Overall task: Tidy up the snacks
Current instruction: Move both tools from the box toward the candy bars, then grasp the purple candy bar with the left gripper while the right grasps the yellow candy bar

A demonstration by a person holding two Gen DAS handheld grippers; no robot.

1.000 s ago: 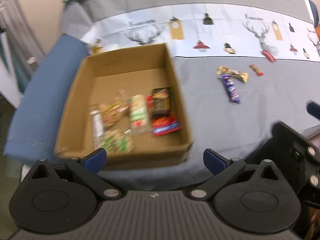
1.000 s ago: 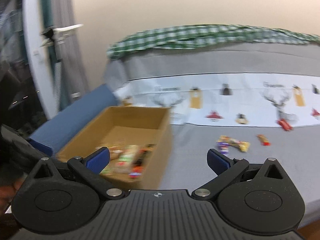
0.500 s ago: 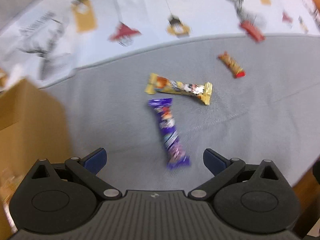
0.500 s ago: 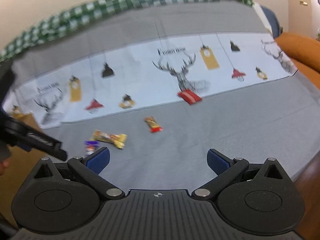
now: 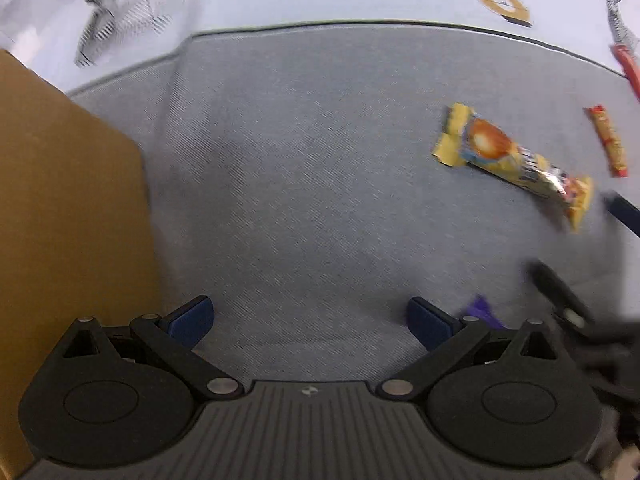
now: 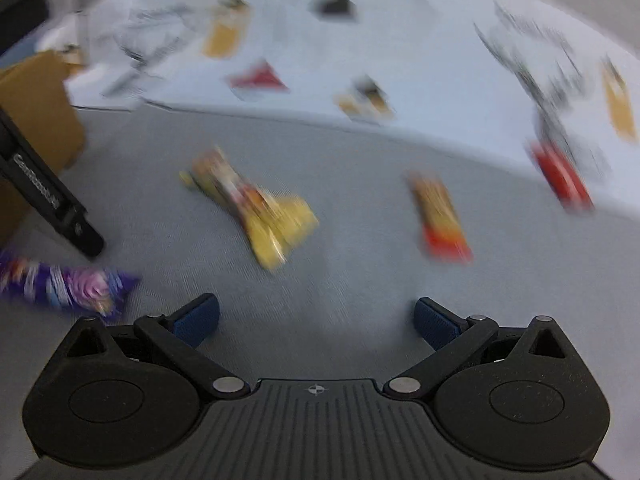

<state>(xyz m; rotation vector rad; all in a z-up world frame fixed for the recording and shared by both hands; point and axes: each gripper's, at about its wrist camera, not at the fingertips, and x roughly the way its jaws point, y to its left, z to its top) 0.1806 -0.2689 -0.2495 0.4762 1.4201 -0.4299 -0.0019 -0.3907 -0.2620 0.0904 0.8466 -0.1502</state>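
The left hand-held gripper (image 5: pixel 310 314) hovers with its blue fingertips (image 5: pixel 192 316) wide apart and nothing between them, over bare grey cloth of the surface (image 5: pixel 300 180). Just beside its left finger rises the brown wall of a cardboard box (image 5: pixel 68 208). A corner of a purple candy bar (image 5: pixel 482 312) peeks out behind its right finger. Farther toward the right edge lie a yellow candy bar (image 5: pixel 516 160) and, beyond it, a small orange bar (image 5: pixel 608 140).

The right hand-held gripper (image 6: pixel 316 318) is likewise spread open and empty above the grey cloth. The purple bar lies by its left finger, the yellow bar ahead, the orange bar to the right, and a red packet (image 6: pixel 562 176) at the border of the white printed strip (image 6: pixel 400 40). This view is blurred
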